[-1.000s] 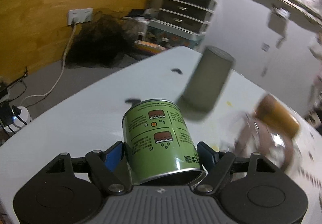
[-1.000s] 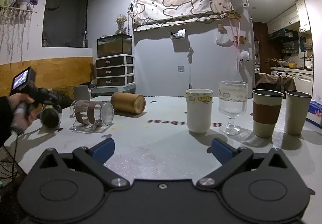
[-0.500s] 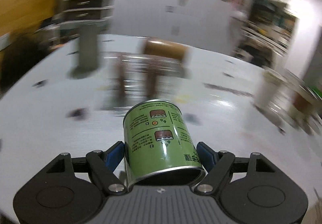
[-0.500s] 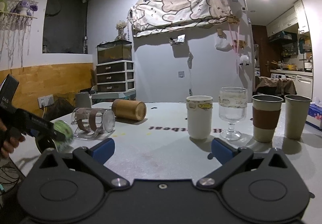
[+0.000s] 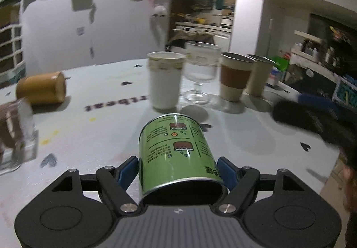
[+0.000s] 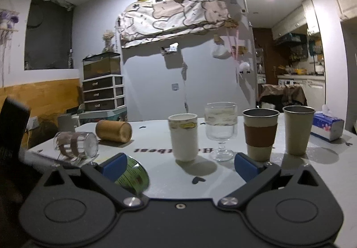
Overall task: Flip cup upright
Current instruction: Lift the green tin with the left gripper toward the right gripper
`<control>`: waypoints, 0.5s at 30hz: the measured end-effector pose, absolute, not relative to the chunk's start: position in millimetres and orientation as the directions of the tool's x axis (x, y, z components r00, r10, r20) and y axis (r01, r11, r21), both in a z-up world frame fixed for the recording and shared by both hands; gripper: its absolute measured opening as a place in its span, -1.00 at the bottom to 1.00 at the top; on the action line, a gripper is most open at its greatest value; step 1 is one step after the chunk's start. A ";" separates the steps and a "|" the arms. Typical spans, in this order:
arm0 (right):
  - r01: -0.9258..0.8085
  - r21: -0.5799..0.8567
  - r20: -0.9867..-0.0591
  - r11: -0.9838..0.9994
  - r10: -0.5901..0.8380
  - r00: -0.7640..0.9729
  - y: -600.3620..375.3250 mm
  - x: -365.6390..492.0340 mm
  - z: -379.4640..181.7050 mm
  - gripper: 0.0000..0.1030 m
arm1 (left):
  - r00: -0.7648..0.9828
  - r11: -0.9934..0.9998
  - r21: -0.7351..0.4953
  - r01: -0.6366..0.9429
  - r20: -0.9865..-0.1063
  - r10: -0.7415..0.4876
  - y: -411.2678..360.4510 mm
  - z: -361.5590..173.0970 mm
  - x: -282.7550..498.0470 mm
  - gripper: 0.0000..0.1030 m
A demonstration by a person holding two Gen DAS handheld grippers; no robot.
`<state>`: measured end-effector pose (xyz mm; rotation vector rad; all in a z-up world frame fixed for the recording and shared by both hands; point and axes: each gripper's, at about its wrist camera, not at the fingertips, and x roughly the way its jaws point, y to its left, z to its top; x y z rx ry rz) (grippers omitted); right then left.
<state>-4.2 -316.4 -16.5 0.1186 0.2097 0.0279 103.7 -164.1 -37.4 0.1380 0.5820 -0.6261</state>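
The left gripper (image 5: 178, 166) has its blue pads pressed against both sides of the green can cup (image 5: 177, 152), low centre of the frame, held off the table (image 5: 100, 136) with its open mouth toward the camera. The right gripper (image 6: 178, 162) hangs wide open, holding nothing. Judging by this, the pickup is done; turning it mouth-up and setting it down remain. Farther out, upper right, four cups stand upright; at left, the brown cup (image 5: 41, 91) and glass (image 5: 15, 134) lie sideways.

The can (image 5: 176, 150) is green with dark print and small red-brown pictures. The tabletop (image 5: 107, 136) is pale grey with dark hearts. Beyond the can, a beige cup (image 5: 234, 77) wears a brown band.
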 end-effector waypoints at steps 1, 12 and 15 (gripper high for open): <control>-0.016 0.134 -0.218 0.991 0.046 0.975 -320.2 1.4 -14.3 1.00 | 0.654 0.804 -0.043 0.594 -0.556 -0.513 -167.0 -39.5 101.2 0.51; -0.121 0.246 -0.441 0.962 0.223 0.870 -308.7 113.0 -4.0 1.00 | 0.641 0.805 -0.060 0.590 -0.572 -0.512 -154.3 -63.1 91.9 0.54; -0.150 0.255 -0.512 0.955 0.265 0.817 -296.5 138.5 -12.6 1.00 | 0.650 0.805 -0.052 0.591 -0.559 -0.514 -146.4 -63.4 85.7 0.54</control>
